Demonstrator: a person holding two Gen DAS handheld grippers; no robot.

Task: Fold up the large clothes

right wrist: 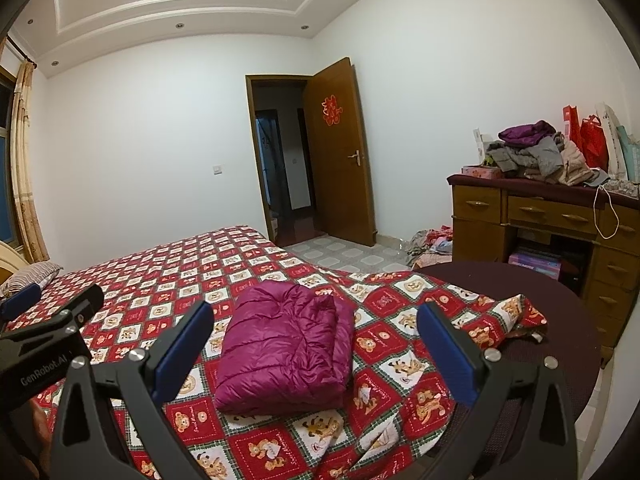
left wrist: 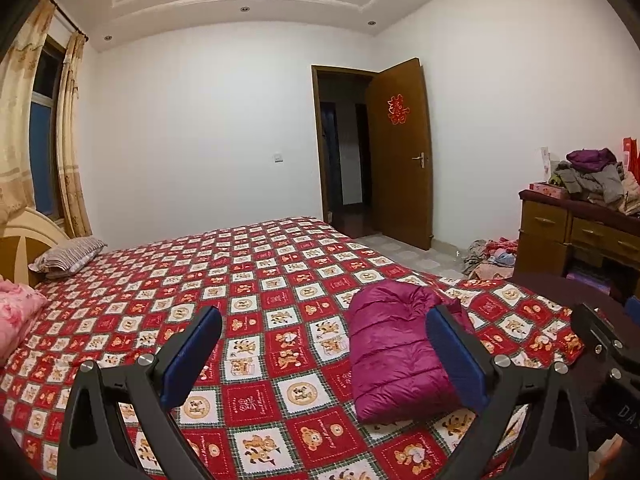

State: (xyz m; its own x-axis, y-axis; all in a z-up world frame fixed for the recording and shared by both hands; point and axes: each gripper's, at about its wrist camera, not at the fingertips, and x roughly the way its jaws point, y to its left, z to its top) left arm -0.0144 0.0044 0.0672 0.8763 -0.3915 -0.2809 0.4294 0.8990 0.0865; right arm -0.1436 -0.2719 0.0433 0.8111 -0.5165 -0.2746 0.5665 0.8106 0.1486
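On the red checked bedspread (right wrist: 168, 280), near the corner of the bed closest to you, the magenta padded jacket (right wrist: 284, 344) lies already folded into a compact rectangle, its layers stacked and no sleeve trailing out that either view shows. To my eye this garment is done, or needs at most a pat to square it; what is left looks to be the heap of clothes on the wooden dresser (right wrist: 532, 156) and perhaps the loose pile on the floor (right wrist: 432, 248) by its foot.

Your left gripper (left wrist: 324, 356) hangs above the bedspread with its jaws spread wide and nothing between them; the jacket sits under its right finger but apart from it. Your right gripper (right wrist: 316, 352) is likewise spread and empty, framing the jacket from above without touching it.

For room, you have plenty: the bedspread stretches bare toward the striped pillow (left wrist: 68, 256) and the pink bedding (left wrist: 18, 312) at the headboard end, so a large garment can be laid flat there. Mind the near corner, where the bedspread bunches and drapes over a dark round surface (right wrist: 560, 320); the jacket sits close to that rumpled edge, and I cannot tell how firm the support under it is. The two grippers are just beside each other, so part them before you swing either one.
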